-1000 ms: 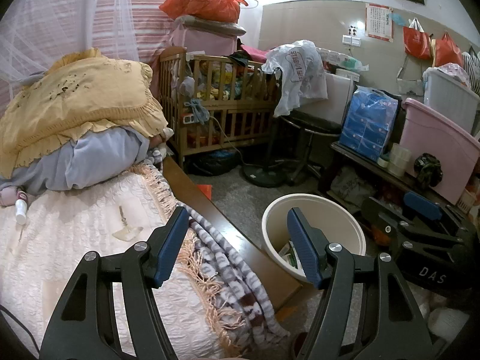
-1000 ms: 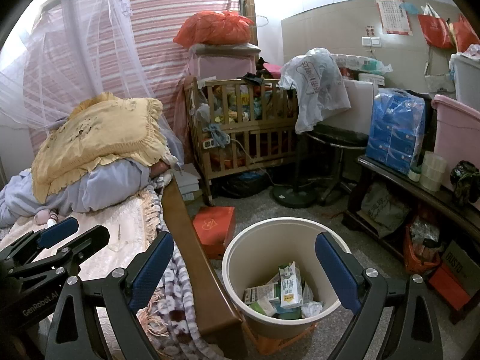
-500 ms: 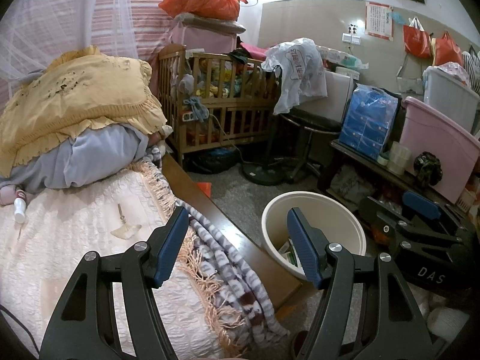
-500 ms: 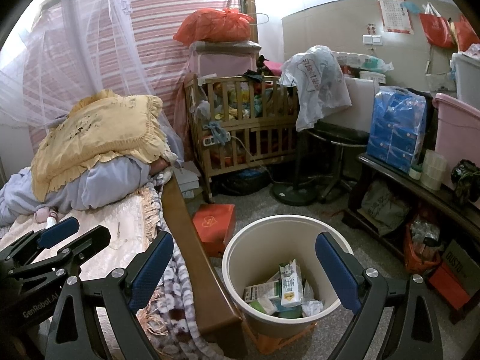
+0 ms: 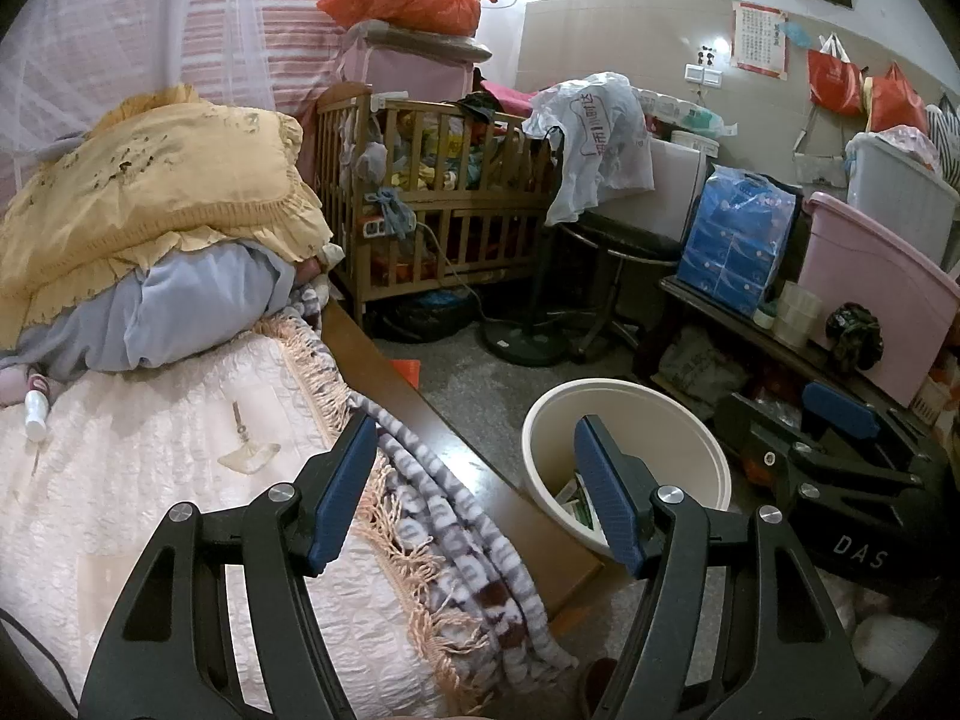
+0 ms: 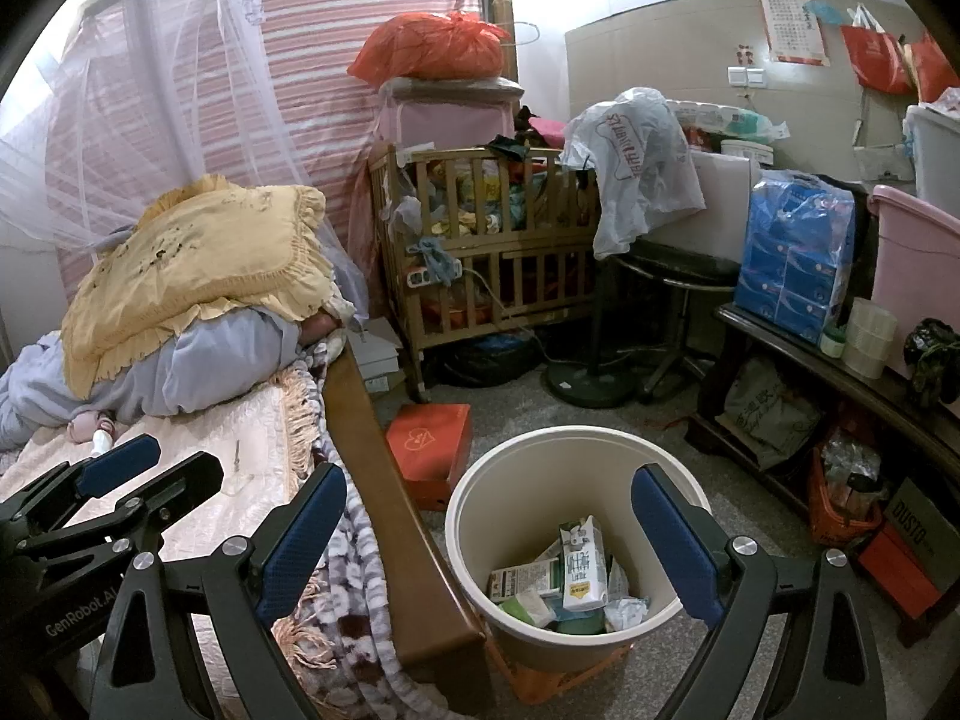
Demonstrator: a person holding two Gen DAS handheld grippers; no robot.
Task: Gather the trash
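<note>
Holding both grippers out over the foot of the bed, we have nothing in either one: the left gripper [image 5: 474, 486] has its fingers [image 5: 339, 489] standing wide with only the blanket and the floor showing between them, and the right gripper [image 6: 489, 546] has its fingers [image 6: 672, 546] spread wider, framing the bin with no contact. The cream trash bin [image 6: 474, 516] stands on the floor just beside the wooden bed rail [image 6: 384, 480], near the foot corner of the bed. Inside it we already see a milk carton [image 6: 581, 564], a flat box [image 6: 522, 579] and some crumpled paper, so we judge that part of the collecting is done. What is left seems to lie on the bed: a small white bottle [image 5: 36, 420] rests near the far left edge of the quilt, close to the pile of bedding, and a pale fan-shaped scrap [image 5: 249, 456] lies on the quilt [image 5: 150, 480] ahead of the left gripper, well apart from the bottle. Whether the orange box [image 6: 429, 450] on the floor, beside the bed rail and behind the bin, counts as trash we cannot tell. We judge the next pickup belongs to the left gripper, since the scrap lies nearest to it.
</note>
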